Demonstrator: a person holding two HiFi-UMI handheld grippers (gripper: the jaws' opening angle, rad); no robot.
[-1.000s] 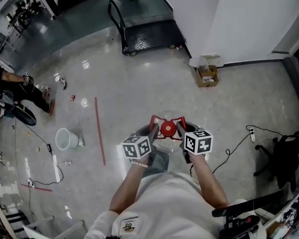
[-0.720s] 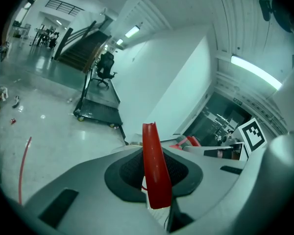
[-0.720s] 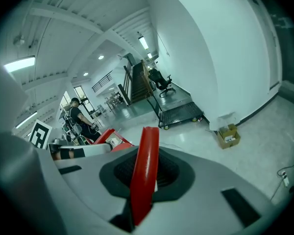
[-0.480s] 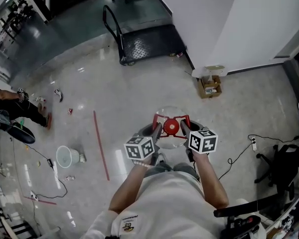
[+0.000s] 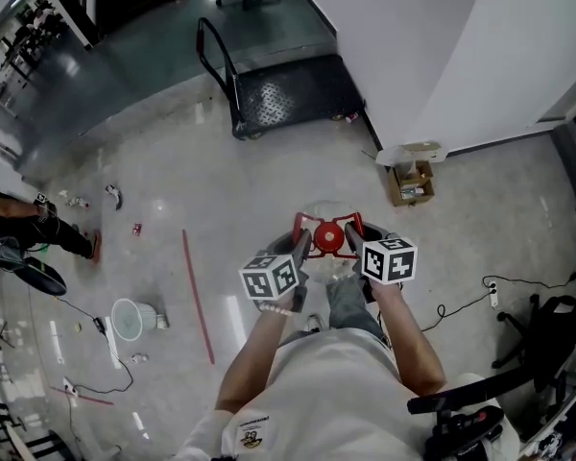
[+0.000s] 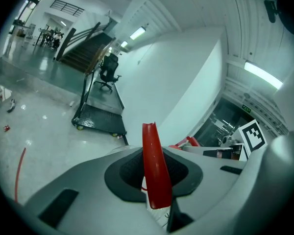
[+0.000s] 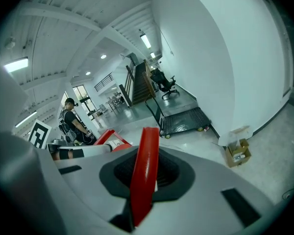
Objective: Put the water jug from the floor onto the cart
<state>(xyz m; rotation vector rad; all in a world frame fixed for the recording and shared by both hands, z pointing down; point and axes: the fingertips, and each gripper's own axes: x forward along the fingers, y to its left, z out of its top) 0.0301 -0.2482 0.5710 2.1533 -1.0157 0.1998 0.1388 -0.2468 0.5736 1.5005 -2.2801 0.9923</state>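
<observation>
Far left: a white bucket (image 5: 127, 318) and a red strip (image 5: 197, 296) are seen on the floor (image 5: 240, 190).
Left gripper (image 5: 296, 253): clamped on the jug's red handle (image 6: 154, 175).
Water jug (image 5: 326, 241): held up between both grippers, well apart from the cart (image 5: 293, 89); bare floor lies between.
Right gripper (image 5: 355, 243): clenched on the handle's other side.
Right edge: a cardboard box (image 5: 413, 181) is set against the white wall (image 5: 432, 46).

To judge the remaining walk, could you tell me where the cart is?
In the head view, the cart stands top centre beside the white wall, beyond the held water jug.
</observation>
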